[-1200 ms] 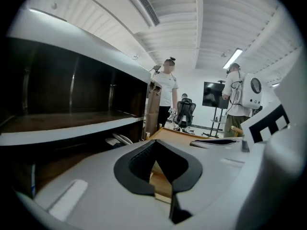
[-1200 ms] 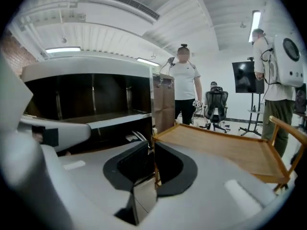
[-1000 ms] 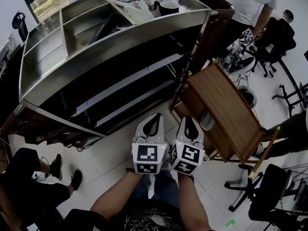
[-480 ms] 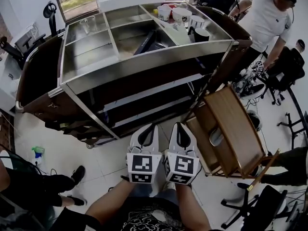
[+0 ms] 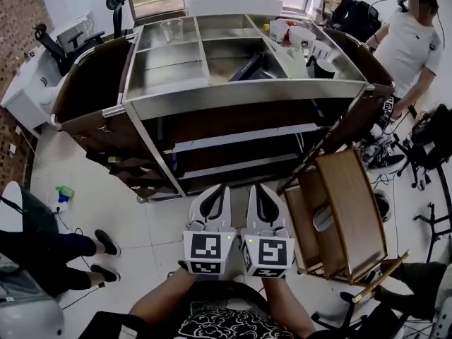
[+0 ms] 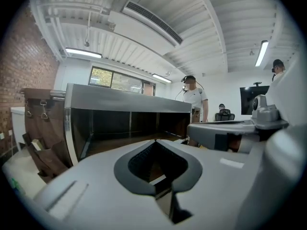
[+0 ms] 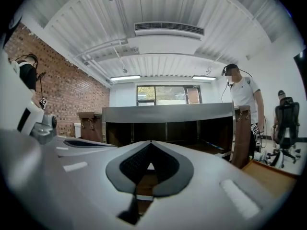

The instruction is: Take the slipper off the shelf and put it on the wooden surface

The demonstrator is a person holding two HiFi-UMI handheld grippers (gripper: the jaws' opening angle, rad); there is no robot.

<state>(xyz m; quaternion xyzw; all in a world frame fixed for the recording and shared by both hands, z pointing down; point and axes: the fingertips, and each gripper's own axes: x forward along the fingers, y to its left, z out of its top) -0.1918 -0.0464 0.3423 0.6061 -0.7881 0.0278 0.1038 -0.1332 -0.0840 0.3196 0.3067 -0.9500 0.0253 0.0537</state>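
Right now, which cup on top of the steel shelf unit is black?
The mug nearest the front right corner of the steel top; the cups behind it are white, and the glass far left is clear.

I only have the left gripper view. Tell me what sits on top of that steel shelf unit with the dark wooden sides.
Observer: The head view shows white bowls and a black mug in the top's right-hand compartment.
Operator: Now say what stands right of the shelf unit.
Observer: A small brown wooden stand, with a pale grey oval thing on its lower tier. I cannot tell whether that is the slipper.
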